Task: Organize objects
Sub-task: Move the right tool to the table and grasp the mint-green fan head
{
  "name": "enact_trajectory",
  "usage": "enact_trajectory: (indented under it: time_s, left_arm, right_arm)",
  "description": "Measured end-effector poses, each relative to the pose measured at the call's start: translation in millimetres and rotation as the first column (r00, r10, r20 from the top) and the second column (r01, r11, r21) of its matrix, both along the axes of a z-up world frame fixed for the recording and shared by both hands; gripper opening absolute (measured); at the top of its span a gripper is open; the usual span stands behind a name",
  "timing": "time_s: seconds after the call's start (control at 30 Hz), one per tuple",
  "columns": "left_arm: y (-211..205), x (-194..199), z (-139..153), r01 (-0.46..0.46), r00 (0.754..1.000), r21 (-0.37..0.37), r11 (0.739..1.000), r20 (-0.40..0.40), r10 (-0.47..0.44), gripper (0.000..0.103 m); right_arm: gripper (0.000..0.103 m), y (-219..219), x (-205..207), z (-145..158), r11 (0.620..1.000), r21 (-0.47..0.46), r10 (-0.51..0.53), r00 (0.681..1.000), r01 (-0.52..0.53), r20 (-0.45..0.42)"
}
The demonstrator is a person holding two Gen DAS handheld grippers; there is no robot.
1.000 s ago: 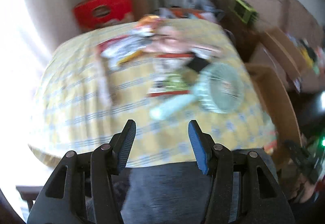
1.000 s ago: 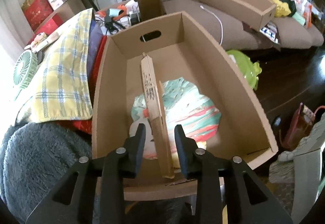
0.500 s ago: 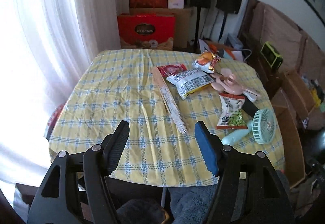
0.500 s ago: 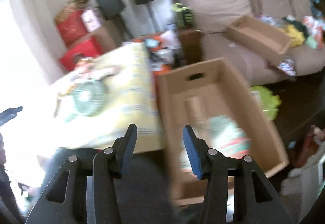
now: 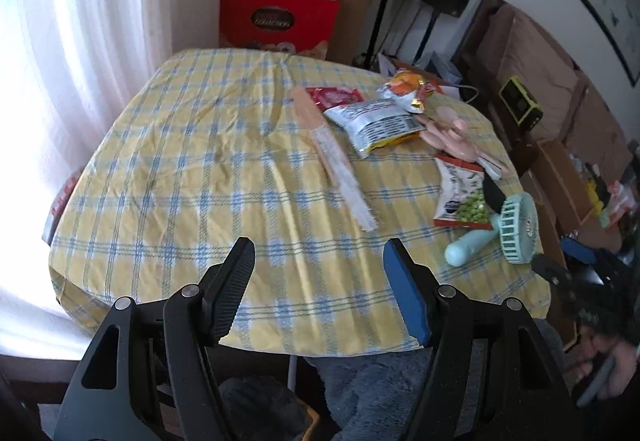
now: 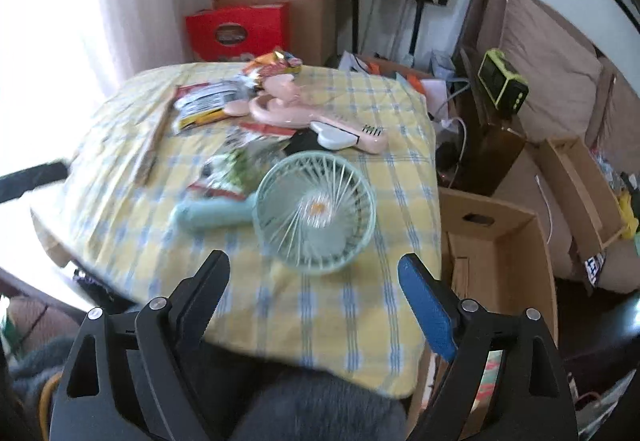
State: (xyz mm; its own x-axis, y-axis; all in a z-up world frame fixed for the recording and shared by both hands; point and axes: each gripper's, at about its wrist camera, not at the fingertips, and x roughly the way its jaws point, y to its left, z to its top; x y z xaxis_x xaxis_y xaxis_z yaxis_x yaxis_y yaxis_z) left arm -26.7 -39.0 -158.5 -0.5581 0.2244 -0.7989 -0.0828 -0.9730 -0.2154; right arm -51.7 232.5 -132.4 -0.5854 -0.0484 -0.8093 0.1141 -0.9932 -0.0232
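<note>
Right gripper (image 6: 314, 277) now up out of the cardboard box (image 6: 496, 269), over the table's (image 5: 168, 177) near edge, jaws opening wide, nothing between; left gripper (image 5: 318, 265) apart and empty; green fan (image 6: 316, 213) near right edge; left side bare

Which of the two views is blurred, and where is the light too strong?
Right wrist view: motion blur smears the snack bags and the teal fan; the window side at the left is washed out. Left wrist view: sharp on the tablecloth, but the curtain is overexposed; fisheye bends the table's edges in both.
</note>
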Motion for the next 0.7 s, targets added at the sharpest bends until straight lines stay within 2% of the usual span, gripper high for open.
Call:
enact_trajectory:
  time_s: [0.1,0.17,0.3,0.37,0.53,0.7]
  left_arm:
    - [-11,-3,-8,-0.01,1.0,0.045,0.999,0.01,0.009,0.064]
    - [-16,-3,-12,-0.003,1.0,0.078,0.997,0.009,0.003,0.064]
    - [-21,-3,-15,0.0,1.0,0.091,0.996,0.002,0.0,0.064]
    - [-23,-3,-17,0.0,1.0,0.099,0.995,0.007,-0.001,0.064]
    - [-23,-3,-18,0.005,1.0,0.115,0.993,0.013,-0.007,0.064]
    - [-18,0,-14,0.019,1.0,0.115,0.993,0.005,-0.019,0.064]
  right_arm:
    - [0.09,-2,-26,-13,0.999,0.016,-0.042,0.998,0.041,0.053]
    - [0.09,-4,-37,-20,0.998,-0.009,-0.065,0.995,0.066,0.079]
    - [0.09,-2,-46,-29,0.99,-0.058,-0.12,0.987,0.126,0.105]
    - [0.089,-1,-47,-29,0.985,-0.095,-0.135,0.986,0.144,0.098]
    - [0.087,-7,-44,-27,0.987,-0.098,-0.119,0.989,0.128,0.092]
    - [0.086,-25,-24,-27,0.982,-0.135,-0.119,0.987,0.133,0.107]
